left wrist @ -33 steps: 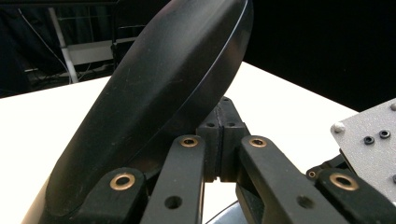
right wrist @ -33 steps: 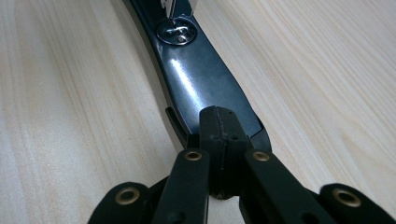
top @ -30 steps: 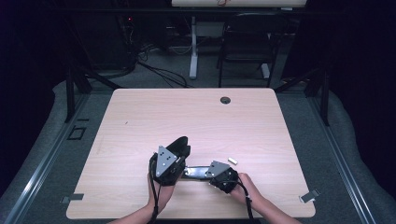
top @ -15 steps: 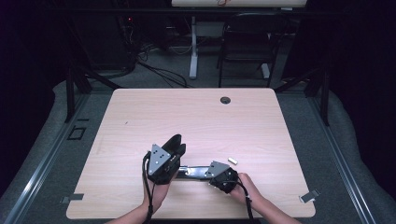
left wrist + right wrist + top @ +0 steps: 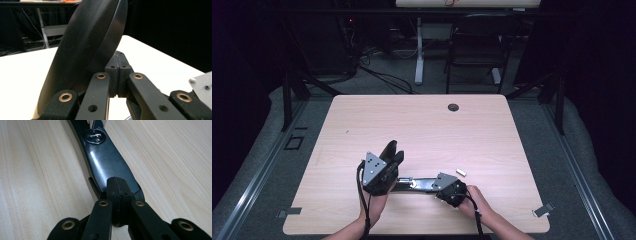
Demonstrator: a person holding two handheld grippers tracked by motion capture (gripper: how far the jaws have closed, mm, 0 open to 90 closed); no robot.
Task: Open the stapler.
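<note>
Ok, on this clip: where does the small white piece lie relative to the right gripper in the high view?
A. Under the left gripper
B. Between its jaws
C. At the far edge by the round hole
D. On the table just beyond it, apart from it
D: the white piece lies on the bare table just past the right gripper, not touching it; the gripper's jaws are shut at the dark tool.
</note>
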